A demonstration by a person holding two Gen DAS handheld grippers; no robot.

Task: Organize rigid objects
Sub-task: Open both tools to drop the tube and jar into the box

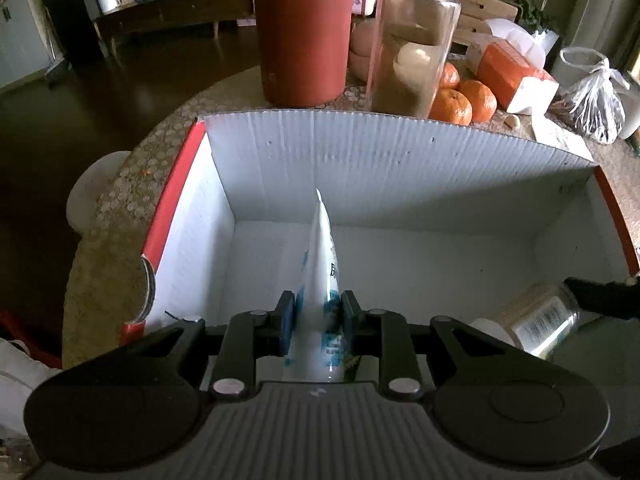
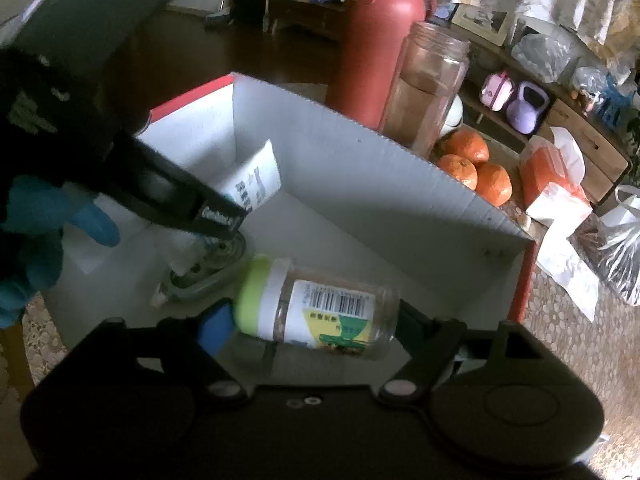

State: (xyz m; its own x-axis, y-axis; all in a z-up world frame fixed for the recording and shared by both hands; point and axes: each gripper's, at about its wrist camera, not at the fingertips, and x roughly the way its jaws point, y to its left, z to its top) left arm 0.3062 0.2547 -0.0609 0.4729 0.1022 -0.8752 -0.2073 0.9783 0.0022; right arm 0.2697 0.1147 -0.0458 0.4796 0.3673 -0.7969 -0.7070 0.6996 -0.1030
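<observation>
1. The placing step is in hand — both tools are working inside the white box (image 1: 360,160), which is sitting on the patterned surface (image 1: 120,208).
2. The left tool (image 1: 316,312) is clamping a white tube (image 1: 322,252); the tube's long axis is running toward 12 o'clock in the left wrist view, its flat crimped end leading.
3. The right tool (image 2: 312,320) is standing wide around a clear jar (image 2: 320,312) lying on its side — green lid at 9 o'clock, base at 3 o'clock. Whether the pads are pressing it, I cannot tell.
4. Next, I judge, the left tool is needing to lower the tube flat and release it beside the jar.
</observation>
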